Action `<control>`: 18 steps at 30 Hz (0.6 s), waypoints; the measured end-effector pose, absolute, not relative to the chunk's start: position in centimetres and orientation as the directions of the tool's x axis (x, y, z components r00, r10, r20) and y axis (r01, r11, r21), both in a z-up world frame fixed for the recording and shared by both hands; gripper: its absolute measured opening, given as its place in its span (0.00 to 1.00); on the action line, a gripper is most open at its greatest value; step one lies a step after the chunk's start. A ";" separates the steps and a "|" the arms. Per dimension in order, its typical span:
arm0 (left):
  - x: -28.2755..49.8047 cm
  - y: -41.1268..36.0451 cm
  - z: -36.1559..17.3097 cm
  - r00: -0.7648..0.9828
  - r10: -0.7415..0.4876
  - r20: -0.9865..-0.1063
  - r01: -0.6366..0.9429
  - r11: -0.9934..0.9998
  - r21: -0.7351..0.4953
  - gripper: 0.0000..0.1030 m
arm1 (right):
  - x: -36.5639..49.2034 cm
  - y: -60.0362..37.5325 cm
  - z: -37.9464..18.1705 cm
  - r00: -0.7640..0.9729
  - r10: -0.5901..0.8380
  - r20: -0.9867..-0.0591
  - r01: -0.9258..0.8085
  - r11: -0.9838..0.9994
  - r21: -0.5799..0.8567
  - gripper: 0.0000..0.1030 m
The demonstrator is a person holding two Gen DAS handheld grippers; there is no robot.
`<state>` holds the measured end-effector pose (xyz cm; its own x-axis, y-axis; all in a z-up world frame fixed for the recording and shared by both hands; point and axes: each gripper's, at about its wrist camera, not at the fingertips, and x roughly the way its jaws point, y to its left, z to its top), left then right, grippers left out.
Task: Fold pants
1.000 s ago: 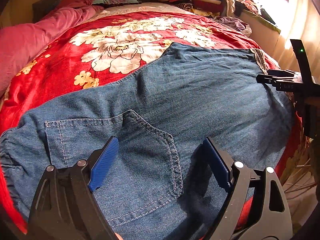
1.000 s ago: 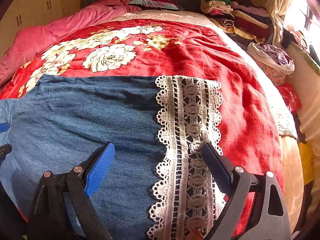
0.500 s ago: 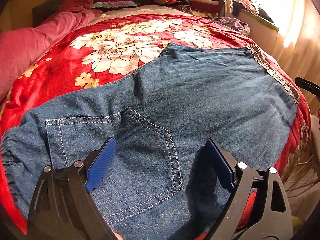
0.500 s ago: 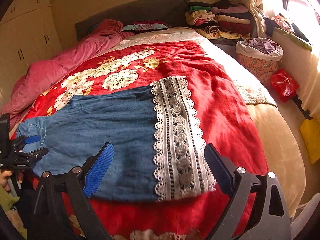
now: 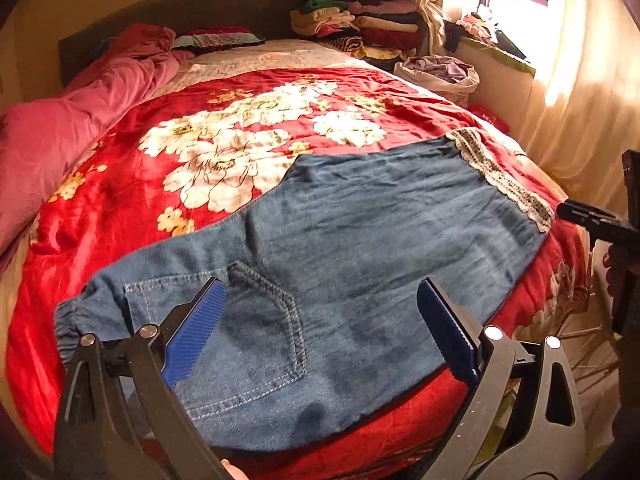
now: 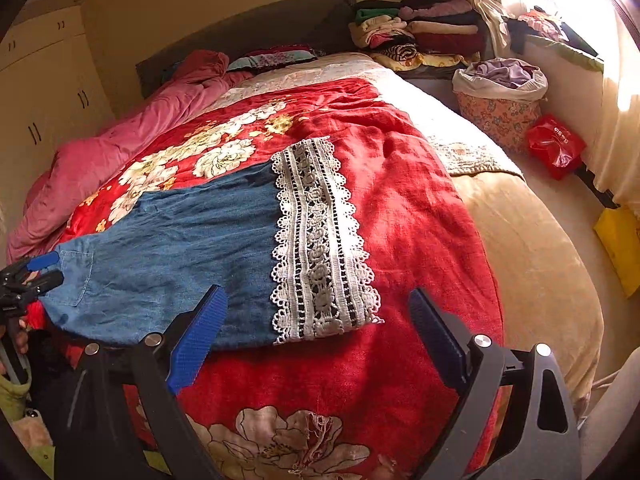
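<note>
Blue denim pants (image 5: 380, 240) lie flat across a red floral blanket (image 5: 120, 208), back pocket (image 5: 248, 332) at the near left and a white lace hem (image 5: 500, 176) at the far right. My left gripper (image 5: 322, 292) hovers above the pocket end; its jaws are opening and its pads press on nothing. In the right wrist view the pants (image 6: 180, 248) end in the lace hem (image 6: 316, 248). My right gripper (image 6: 316, 300) hangs open over the near corner of the hem, clear of the cloth. The left gripper (image 6: 36, 268) shows at that view's left edge.
A pink duvet (image 6: 120, 148) lies along the bed's left side. Folded clothes (image 6: 420, 32) are stacked at the head. Beside the bed stand a floral laundry basket (image 6: 500, 112), a red bag (image 6: 554, 148) and a yellow item (image 6: 620, 248). Curtains (image 5: 580, 80) hang at the right.
Both grippers have drawn back and risen from the pants, so more of the bed shows. The right one pulled off the lace hem toward the bed's near edge. The left jaws spread slightly wider.
</note>
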<state>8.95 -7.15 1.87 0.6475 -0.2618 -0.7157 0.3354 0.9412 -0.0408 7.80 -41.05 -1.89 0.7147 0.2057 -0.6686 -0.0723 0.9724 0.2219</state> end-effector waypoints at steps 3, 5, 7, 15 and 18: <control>10.6 -8.5 2.3 0.620 -0.294 -0.727 0.357 0.931 -0.073 0.88 | 8.3 -41.1 -2.5 0.705 0.214 -0.676 -0.064 0.969 0.240 0.89; 11.9 -9.7 2.4 0.600 -0.313 -0.737 0.379 0.922 -0.083 0.88 | 8.7 -41.1 -2.8 0.700 0.225 -0.678 -0.064 0.965 0.255 0.89; 13.0 -11.1 2.5 0.586 -0.323 -0.743 0.402 0.912 -0.081 0.88 | 9.0 -41.1 -3.1 0.695 0.233 -0.680 -0.063 0.962 0.265 0.89; 17.5 -18.1 2.8 0.558 -0.312 -0.769 0.507 0.862 0.019 0.88 | 10.2 -41.2 -4.4 0.679 0.263 -0.686 -0.041 0.946 0.322 0.89; 19.6 -20.5 2.7 0.538 -0.333 -0.774 0.548 0.836 0.021 0.88 | 10.3 -41.2 -4.6 0.682 0.280 -0.675 -0.043 0.938 0.345 0.89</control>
